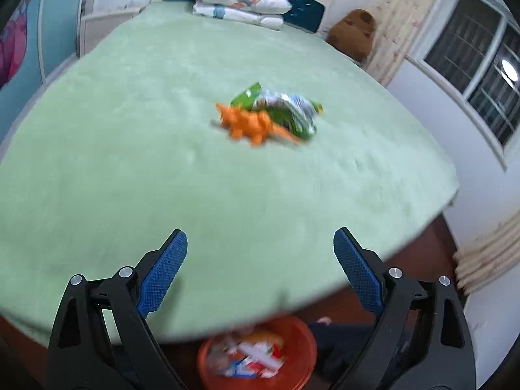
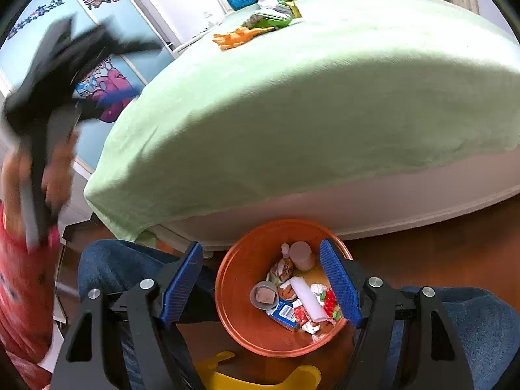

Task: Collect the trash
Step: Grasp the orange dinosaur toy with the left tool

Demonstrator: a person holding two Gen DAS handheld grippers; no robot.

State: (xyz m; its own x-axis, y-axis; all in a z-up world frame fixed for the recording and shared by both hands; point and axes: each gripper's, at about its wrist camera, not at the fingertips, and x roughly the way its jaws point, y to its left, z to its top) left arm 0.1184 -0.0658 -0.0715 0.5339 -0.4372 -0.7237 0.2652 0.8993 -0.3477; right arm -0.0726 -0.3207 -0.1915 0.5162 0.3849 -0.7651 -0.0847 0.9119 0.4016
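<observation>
A crumpled green and silver snack wrapper (image 1: 282,110) lies mid-bed on the green blanket (image 1: 130,162), touching an orange toy dinosaur (image 1: 250,125). Both also show far off in the right wrist view, the wrapper (image 2: 276,13) behind the dinosaur (image 2: 240,37). My left gripper (image 1: 260,243) is open and empty above the bed's near edge. My right gripper (image 2: 260,253) is open and empty above an orange bin (image 2: 240,321) holding several pieces of trash. The bin (image 1: 302,334) also shows below the bed edge in the left wrist view. The left gripper (image 2: 65,74) appears blurred at the left there.
Folded pillows and bedding (image 1: 240,3) are stacked at the headboard. A brown plush toy (image 1: 354,32) sits at the bed's far right corner. A window (image 1: 471,61) is at right. A yellow object (image 2: 260,373) lies on the floor by the bin. The person's jeans (image 2: 123,266) flank it.
</observation>
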